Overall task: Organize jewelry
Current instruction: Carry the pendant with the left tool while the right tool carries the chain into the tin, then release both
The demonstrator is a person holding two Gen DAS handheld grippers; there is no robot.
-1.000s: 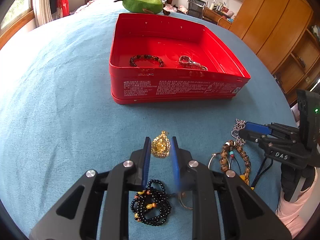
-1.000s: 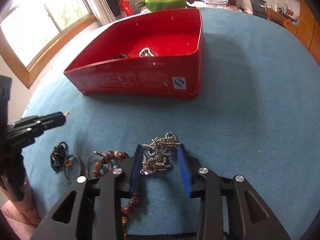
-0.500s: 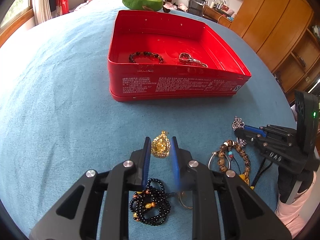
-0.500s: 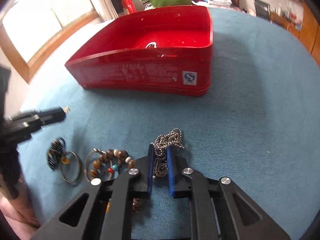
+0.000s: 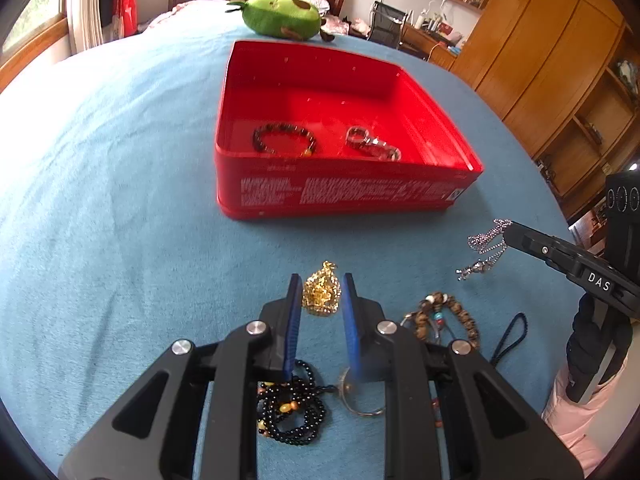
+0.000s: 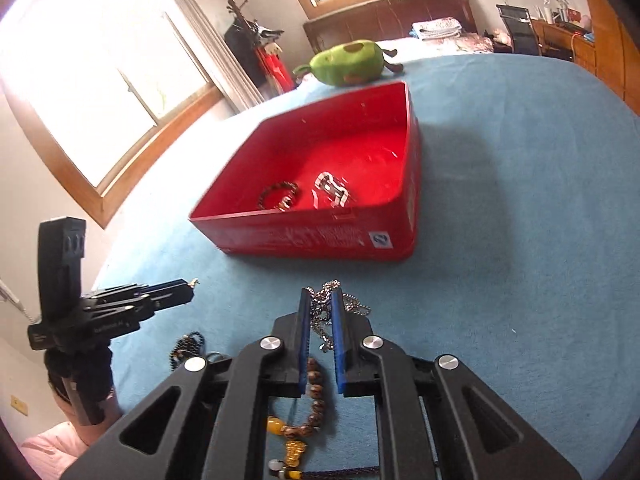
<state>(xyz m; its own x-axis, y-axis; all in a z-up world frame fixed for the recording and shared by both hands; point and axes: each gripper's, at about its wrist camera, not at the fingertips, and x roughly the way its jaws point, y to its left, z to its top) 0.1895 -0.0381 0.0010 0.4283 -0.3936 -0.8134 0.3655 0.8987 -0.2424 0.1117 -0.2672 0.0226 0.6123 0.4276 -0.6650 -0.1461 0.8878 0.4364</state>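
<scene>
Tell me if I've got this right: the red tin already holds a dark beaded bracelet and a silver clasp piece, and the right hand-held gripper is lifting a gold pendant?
Not quite. The right hand-held gripper is pinching a silver chain, seen hanging from it in the left wrist view. The gold pendant sits between the left hand-held gripper's fingers. The red tin does hold the beaded bracelet and silver clasp piece.

I see a bed covered in blue cloth (image 5: 120, 200), with a red tin (image 5: 344, 196) resting on it at twelve o'clock and a green plush toy (image 5: 280, 14) beyond that. At six o'clock lie black beads (image 5: 296, 412) and a metal ring (image 5: 360, 400). At three o'clock lie a brown bead bracelet (image 5: 452, 312) and a dark cord (image 5: 512, 336).
</scene>
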